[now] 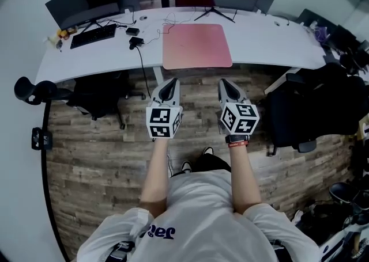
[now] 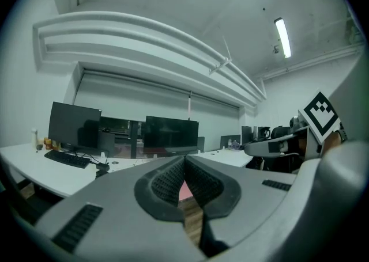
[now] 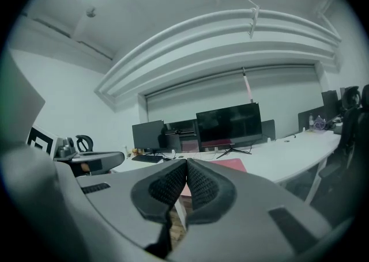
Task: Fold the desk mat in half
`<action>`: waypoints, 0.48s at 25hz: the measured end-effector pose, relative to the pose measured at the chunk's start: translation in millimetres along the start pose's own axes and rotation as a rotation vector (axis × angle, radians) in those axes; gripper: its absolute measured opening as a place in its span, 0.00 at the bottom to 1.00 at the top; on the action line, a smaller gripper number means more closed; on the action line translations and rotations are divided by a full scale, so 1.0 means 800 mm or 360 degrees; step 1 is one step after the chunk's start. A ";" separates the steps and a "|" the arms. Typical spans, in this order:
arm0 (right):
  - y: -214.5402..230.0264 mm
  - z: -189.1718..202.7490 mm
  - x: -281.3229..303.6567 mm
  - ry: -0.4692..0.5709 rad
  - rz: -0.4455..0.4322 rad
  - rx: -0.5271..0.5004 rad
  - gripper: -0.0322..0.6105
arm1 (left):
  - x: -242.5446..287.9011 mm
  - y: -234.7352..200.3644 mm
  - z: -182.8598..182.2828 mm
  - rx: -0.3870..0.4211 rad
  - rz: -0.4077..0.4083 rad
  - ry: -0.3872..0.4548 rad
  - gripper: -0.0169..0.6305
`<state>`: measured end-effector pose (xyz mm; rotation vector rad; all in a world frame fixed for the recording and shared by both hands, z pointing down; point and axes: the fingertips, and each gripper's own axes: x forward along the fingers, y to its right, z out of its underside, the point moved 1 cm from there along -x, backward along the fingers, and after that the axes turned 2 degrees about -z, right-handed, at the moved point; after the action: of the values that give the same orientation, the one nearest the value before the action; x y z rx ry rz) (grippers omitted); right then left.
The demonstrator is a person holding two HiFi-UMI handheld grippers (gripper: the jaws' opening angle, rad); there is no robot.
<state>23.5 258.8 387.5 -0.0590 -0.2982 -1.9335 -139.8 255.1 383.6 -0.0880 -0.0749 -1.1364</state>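
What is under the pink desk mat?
The pink desk mat lies flat on the white desk, near its front edge. Anything beneath the mat is covered from view.

Pink desk mat [image 1: 196, 45], white desk [image 1: 271, 39], black keyboard [image 1: 93, 35], brown plank floor [image 1: 104, 151]

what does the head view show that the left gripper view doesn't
Head view only: the whole pink desk mat lying flat and unfolded, plus the person's forearms. Left gripper view only: the ceiling light, and that the left gripper has its fingers shut on nothing. Both: the white desk, black keyboard, monitors and a sliver of the mat.
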 end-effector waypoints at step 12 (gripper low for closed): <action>0.047 -0.018 0.095 0.0019 -0.0082 0.0107 0.07 | 0.091 -0.034 -0.005 0.0088 -0.0044 -0.0053 0.06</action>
<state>31.0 173.0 394.2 0.0045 -0.3601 -1.9728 -134.2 177.5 388.1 -0.0565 -0.1373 -1.1596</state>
